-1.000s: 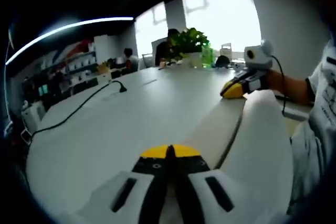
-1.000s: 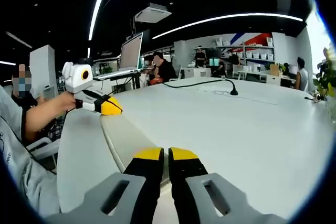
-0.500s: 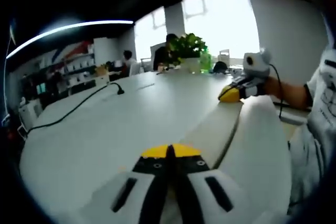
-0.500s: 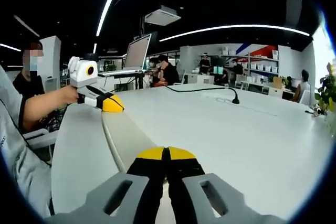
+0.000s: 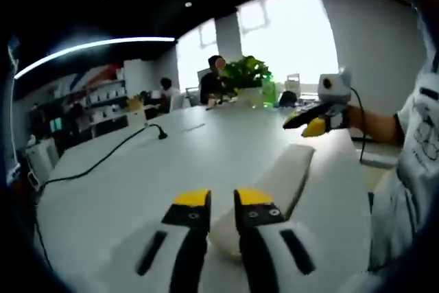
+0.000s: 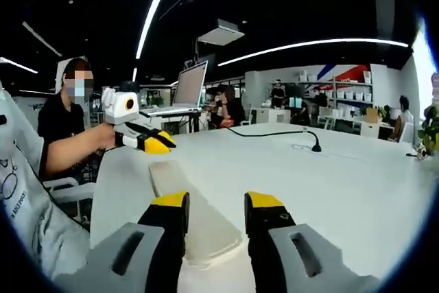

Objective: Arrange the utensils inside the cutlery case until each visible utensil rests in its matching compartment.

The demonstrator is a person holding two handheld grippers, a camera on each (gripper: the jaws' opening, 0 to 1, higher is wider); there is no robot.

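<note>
- On the white table (image 5: 130,183), the closed beige cutlery case (image 5: 274,186) lies flat between both grippers.
- Left gripper (image 5: 221,200): jaws apart, raised over the case's near end, gripping nothing.
- Right gripper (image 6: 216,204): jaws apart above the case's (image 6: 192,211) opposite end, holding nothing.
- Beyond the case, a black cable (image 5: 103,159) crosses the table.

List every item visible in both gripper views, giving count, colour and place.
Closed beige oblong cutlery case: one, lying flat on the table between both grippers.
Large white table: one, underneath everything.
Black cable: one, running across the table's far part.
Green potted plant: one, far table end by the window.
Open laptop: one, grey, on a stand behind the table.
Seated people: several, background desks.
Left gripper: yellow tips, jaws open at one case end.
Right gripper: yellow tips, open at the opposite end.
</note>
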